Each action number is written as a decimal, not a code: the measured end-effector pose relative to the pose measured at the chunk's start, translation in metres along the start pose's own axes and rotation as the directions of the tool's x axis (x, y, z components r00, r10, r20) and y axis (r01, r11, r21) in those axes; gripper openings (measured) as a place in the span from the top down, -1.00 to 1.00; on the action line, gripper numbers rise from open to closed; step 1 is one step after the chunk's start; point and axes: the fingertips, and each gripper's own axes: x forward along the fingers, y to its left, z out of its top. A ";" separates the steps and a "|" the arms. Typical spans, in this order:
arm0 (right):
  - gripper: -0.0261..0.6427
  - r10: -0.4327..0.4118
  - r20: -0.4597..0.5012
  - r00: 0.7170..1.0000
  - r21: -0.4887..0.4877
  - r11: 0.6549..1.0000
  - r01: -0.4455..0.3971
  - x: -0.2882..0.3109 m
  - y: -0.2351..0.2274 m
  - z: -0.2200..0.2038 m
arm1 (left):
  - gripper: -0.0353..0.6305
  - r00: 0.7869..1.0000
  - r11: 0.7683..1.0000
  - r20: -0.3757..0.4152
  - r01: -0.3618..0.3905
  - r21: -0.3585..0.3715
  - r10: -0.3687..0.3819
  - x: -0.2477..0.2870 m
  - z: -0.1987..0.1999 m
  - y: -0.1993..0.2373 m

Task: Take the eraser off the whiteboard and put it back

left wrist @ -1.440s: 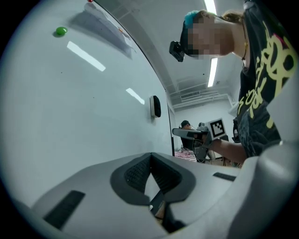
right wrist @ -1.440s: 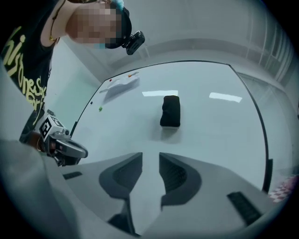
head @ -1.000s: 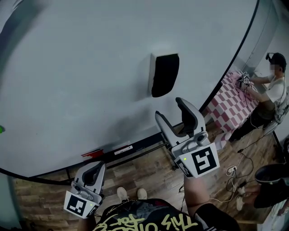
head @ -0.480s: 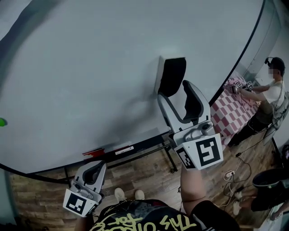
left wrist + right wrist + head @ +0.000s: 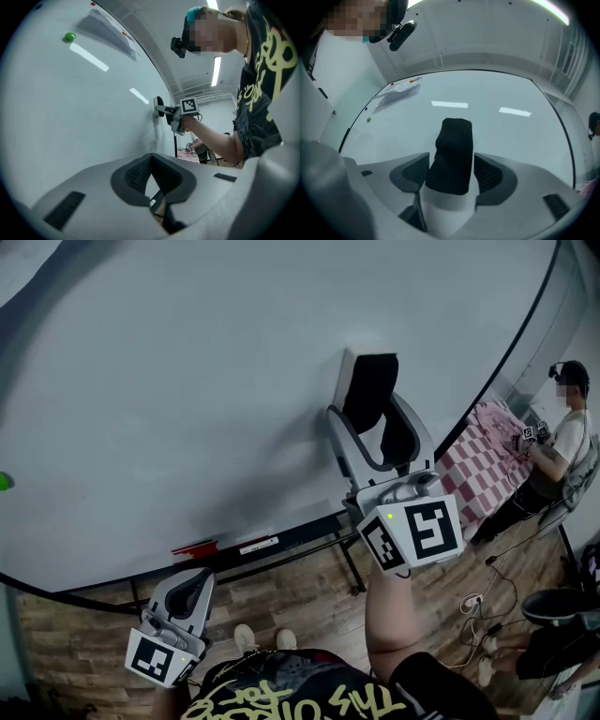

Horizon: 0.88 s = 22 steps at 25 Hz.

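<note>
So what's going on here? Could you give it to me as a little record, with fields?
board: whiteboard, upright
eraser: black, on the whiteboard
right gripper: jaws either side of the eraser, open, just been opening
left gripper: low, shut, empty
background: person by a checked cloth

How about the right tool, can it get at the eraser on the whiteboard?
Probably yes: the right tool has just been opening, and its jaws straddle the eraser on the whiteboard, nothing blocking.
</note>
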 end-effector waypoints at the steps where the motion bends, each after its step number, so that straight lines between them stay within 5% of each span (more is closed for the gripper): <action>1: 0.08 -0.002 -0.002 1.000 0.004 1.000 0.002 0.001 -0.001 -0.001 | 0.88 1.000 1.000 -0.004 0.004 0.000 -0.004 0.000 -0.001 -0.001; 22: 0.08 -0.040 0.037 0.999 0.014 0.999 0.040 0.007 -0.001 -0.002 | 0.88 0.999 0.999 -0.015 -0.044 -0.009 0.044 -0.015 -0.007 0.015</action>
